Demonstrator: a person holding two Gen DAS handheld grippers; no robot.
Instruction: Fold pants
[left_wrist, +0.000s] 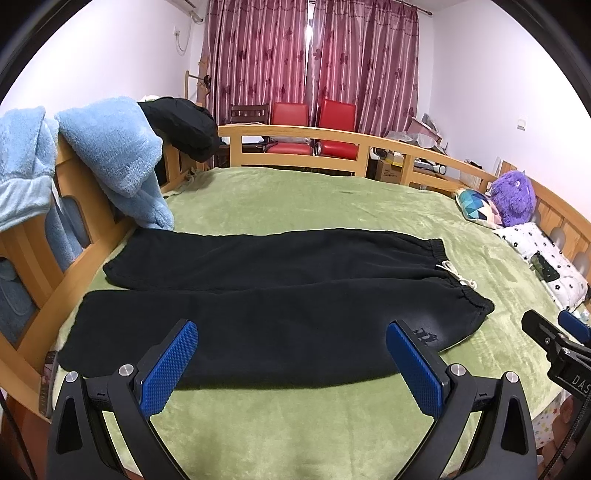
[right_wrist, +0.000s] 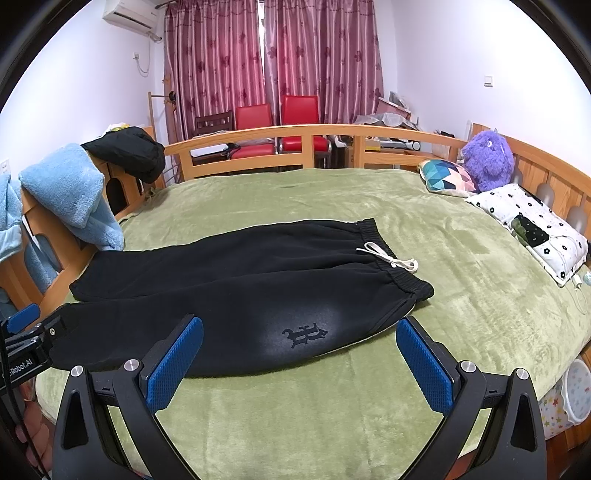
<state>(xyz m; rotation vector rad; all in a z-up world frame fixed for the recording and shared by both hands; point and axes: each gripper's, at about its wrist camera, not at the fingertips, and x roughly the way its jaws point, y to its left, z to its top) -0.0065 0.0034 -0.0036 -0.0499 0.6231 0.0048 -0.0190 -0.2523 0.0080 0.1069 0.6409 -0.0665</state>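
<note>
Black sweatpants (left_wrist: 280, 295) lie flat on the green bed cover (left_wrist: 295, 195), legs to the left, waistband with a white drawstring (left_wrist: 456, 275) to the right. They also show in the right wrist view (right_wrist: 240, 288), with a dark logo (right_wrist: 304, 334) near the front edge. My left gripper (left_wrist: 291, 332) is open and empty, hovering over the near leg. My right gripper (right_wrist: 299, 332) is open and empty, above the hip area by the logo. The right gripper's tip shows at the left view's right edge (left_wrist: 554, 339).
A wooden bed rail (left_wrist: 332, 136) rings the bed. Blue fleece (left_wrist: 110, 158) and a black garment (left_wrist: 184, 125) hang on the left rail. A purple plush (right_wrist: 487, 158), patterned cushion (right_wrist: 447, 175) and white flowered pillow (right_wrist: 532, 225) lie at the right. Red chairs (right_wrist: 277, 122) stand behind.
</note>
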